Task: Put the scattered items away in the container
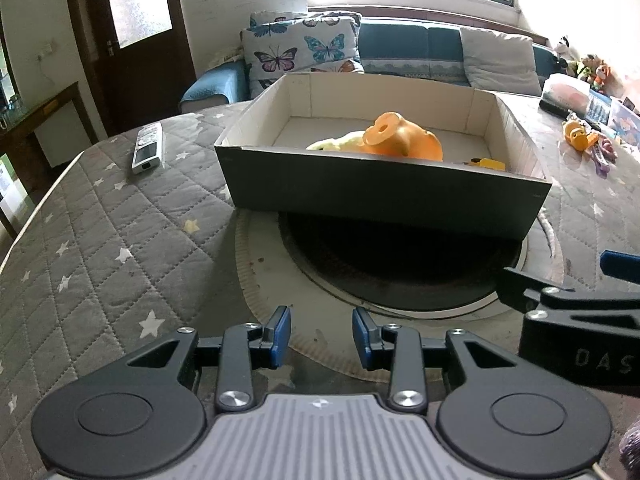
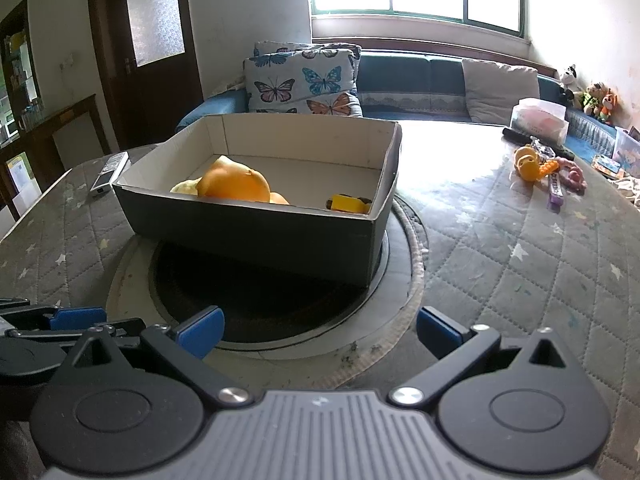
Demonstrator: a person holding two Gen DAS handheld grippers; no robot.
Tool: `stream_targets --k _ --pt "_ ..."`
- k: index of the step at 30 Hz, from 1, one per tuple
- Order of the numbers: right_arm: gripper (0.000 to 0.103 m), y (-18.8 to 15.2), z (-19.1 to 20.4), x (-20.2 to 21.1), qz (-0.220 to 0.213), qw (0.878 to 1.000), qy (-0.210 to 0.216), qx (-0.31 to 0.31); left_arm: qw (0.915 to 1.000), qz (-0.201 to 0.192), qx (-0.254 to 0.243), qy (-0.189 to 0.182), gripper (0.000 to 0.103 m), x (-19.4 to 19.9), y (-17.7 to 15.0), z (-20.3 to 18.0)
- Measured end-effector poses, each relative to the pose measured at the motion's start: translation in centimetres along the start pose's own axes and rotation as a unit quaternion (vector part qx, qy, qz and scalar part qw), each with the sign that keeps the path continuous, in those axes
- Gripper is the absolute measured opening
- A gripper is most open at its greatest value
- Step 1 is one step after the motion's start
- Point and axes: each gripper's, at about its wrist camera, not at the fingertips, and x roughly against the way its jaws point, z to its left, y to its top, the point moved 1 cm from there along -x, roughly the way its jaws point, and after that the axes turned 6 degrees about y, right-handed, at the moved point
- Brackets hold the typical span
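left claw (image 1: 322, 336): mine, pads parted by a small gap, nothing between them, low over the round inset plate (image 1: 400, 280)
right claw (image 2: 320, 332): mine, spread wide, empty, just beside the left one
box (image 2: 256, 236): dark outside, pale inside, sits on the quilted worktop (image 2: 500, 272), partly over the plate
in box: orange toy (image 2: 234, 186), pale yellow thing (image 2: 186, 188) touching it, small yellow piece (image 2: 347, 204) by the near wall
loose toys (image 2: 538, 170): on worktop, far right, well apart from box
remote (image 1: 147, 148): left of box
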Motion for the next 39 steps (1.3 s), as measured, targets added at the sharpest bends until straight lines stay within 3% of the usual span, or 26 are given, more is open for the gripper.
stream_targets --k 39 --pt "0.103 -1.1 0.7 0.3 0.006 1.0 -0.003 0.003 0.9999 0.01 0.004 0.01 0.037 0.3 -0.7 0.1"
